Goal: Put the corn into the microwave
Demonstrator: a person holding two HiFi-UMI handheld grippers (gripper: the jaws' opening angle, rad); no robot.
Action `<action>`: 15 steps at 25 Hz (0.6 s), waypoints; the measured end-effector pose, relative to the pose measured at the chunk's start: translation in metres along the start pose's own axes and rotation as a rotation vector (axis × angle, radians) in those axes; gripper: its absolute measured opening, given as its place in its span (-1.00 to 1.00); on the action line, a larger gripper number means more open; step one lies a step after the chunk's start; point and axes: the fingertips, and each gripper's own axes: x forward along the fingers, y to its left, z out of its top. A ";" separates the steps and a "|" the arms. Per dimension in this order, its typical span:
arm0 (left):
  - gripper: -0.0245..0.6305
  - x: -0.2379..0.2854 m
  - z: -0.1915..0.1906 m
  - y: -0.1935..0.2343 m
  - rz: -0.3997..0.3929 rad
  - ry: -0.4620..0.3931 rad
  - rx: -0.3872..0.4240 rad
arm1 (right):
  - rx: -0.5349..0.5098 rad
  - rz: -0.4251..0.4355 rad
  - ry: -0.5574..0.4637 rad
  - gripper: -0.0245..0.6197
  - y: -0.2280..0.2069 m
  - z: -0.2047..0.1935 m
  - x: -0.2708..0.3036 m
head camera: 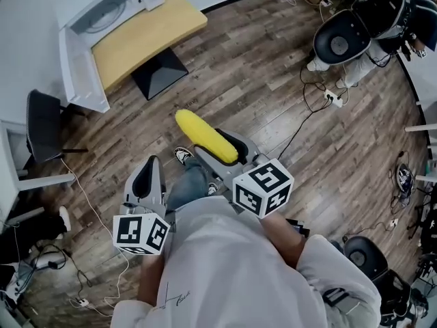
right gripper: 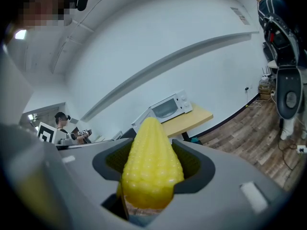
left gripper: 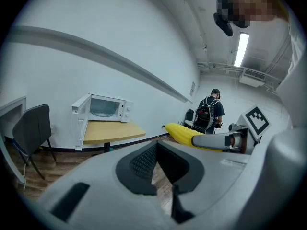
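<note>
A yellow corn cob [head camera: 205,137] sticks forward and to the left out of my right gripper [head camera: 224,149], which is shut on it above the wooden floor. In the right gripper view the corn [right gripper: 151,162] fills the space between the jaws of that gripper [right gripper: 151,181]. The white microwave [head camera: 109,9] stands far off at the upper left on a yellow table [head camera: 153,33], its door [head camera: 75,67] swung open. It also shows in the distance as the microwave [left gripper: 103,108] and the microwave [right gripper: 168,108]. My left gripper [head camera: 147,180] hangs lower left, shut and empty.
A black chair [head camera: 42,125] stands left of the table. A dark office chair [head camera: 341,36] and a person with a backpack [left gripper: 209,114] are at the far right. Cables and a power strip [head camera: 331,98] lie on the floor.
</note>
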 end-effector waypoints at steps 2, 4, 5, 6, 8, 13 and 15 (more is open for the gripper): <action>-0.95 0.012 0.009 0.011 -0.001 0.002 0.003 | 0.002 0.000 -0.002 -0.10 -0.004 0.010 0.016; -0.95 0.022 0.019 0.020 -0.002 0.000 0.011 | 0.001 0.002 -0.005 -0.10 -0.006 0.019 0.029; -0.95 0.026 0.023 0.025 -0.002 -0.002 0.013 | 0.001 0.003 -0.005 -0.10 -0.006 0.023 0.035; -0.95 0.029 0.028 0.030 -0.003 -0.005 0.014 | 0.001 0.004 -0.004 -0.10 -0.007 0.027 0.042; -0.95 0.037 0.037 0.041 -0.005 -0.006 0.017 | 0.003 0.005 -0.001 -0.10 -0.007 0.034 0.057; -0.95 0.054 0.062 0.069 0.002 -0.024 0.011 | 0.008 0.015 0.013 -0.10 -0.008 0.055 0.091; -0.95 0.058 0.072 0.079 0.009 -0.036 0.007 | 0.012 0.024 0.018 -0.10 -0.009 0.062 0.104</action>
